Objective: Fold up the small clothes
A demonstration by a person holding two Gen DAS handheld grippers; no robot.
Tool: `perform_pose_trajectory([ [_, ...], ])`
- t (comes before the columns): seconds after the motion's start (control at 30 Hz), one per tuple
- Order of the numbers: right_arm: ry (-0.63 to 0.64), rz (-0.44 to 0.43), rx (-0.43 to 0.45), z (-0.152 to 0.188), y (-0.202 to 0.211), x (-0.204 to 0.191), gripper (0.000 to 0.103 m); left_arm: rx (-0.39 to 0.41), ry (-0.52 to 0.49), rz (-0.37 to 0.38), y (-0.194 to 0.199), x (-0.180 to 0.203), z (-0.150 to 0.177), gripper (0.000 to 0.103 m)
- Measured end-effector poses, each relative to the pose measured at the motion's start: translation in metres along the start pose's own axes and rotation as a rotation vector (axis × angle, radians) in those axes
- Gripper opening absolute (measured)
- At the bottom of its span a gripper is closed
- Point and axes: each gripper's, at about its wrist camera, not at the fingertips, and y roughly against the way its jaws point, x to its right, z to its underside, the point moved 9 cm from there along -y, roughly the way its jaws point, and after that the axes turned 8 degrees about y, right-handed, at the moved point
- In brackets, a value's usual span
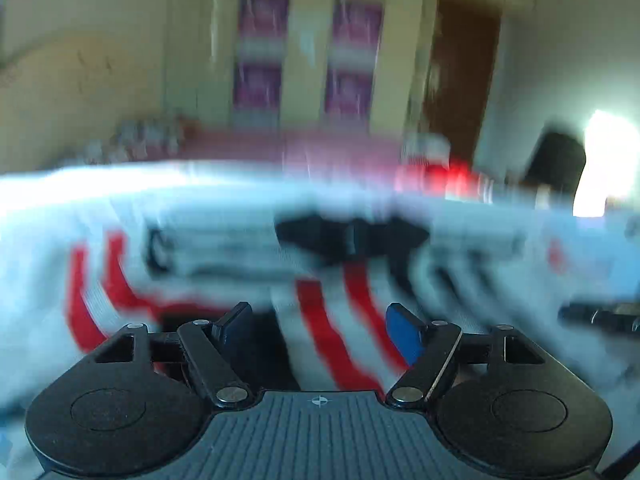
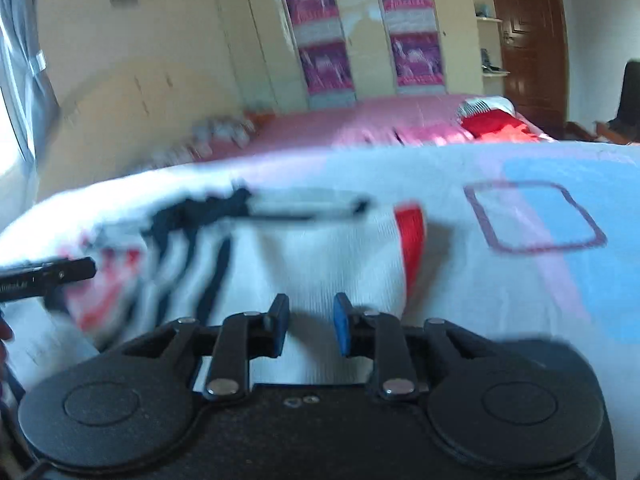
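A small white garment (image 1: 328,320) with red and black stripes lies spread on a white and light-blue cover (image 2: 560,200); the left wrist view is badly blurred. My left gripper (image 1: 320,320) is open wide just above the red stripes, with nothing pinched between its blue pads. In the right wrist view the same garment (image 2: 320,256) shows a white panel with a red band at its right side. My right gripper (image 2: 311,314) hovers over its near edge, its jaws a little apart with white cloth showing in the gap. The left gripper's dark fingers (image 2: 52,272) reach in from the left.
Behind the cover is a pink bed (image 2: 360,120) with a red and white pile of clothes (image 2: 492,120) on its right end. A cream wardrobe with purple posters (image 2: 324,60) and a brown door (image 2: 528,40) stand beyond, and a dark chair (image 2: 628,92) is at far right.
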Motion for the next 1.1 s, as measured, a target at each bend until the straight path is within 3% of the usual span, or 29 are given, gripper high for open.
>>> perform_pose_trajectory([
  [0.1, 0.027, 0.042, -0.009, -0.004, 0.012, -0.006, 0.026, 0.024, 0.001, -0.026, 0.01, -0.004, -0.004, 0.079],
  [0.23, 0.009, 0.017, 0.057, -0.012, 0.045, -0.011, 0.031, 0.15, 0.131, -0.048, 0.065, -0.045, -0.013, 0.08],
  [0.43, -0.115, 0.03, 0.024, 0.006, 0.068, -0.01, 0.033, 0.227, 0.534, -0.134, 0.133, -0.198, 0.029, 0.079],
  [0.57, -0.18, 0.059, 0.014, 0.014, 0.074, -0.026, 0.033, 0.288, 0.774, -0.208, 0.161, -0.308, 0.057, 0.066],
  [0.73, -0.226, 0.057, 0.003, 0.012, 0.069, -0.071, 0.033, 0.333, 0.991, -0.24, 0.162, -0.414, 0.064, 0.066],
  [0.8, -0.247, 0.069, -0.001, 0.01, 0.064, -0.088, 0.033, 0.325, 1.022, -0.215, 0.153, -0.442, 0.063, 0.064],
  [0.9, -0.301, 0.074, -0.002, 0.004, 0.057, -0.111, 0.033, 0.303, 1.019, -0.181, 0.137, -0.468, 0.053, 0.053],
  [1.1, -0.305, 0.072, 0.005, -0.015, 0.048, -0.155, 0.033, 0.301, 1.02, -0.166, 0.114, -0.498, 0.041, 0.023],
])
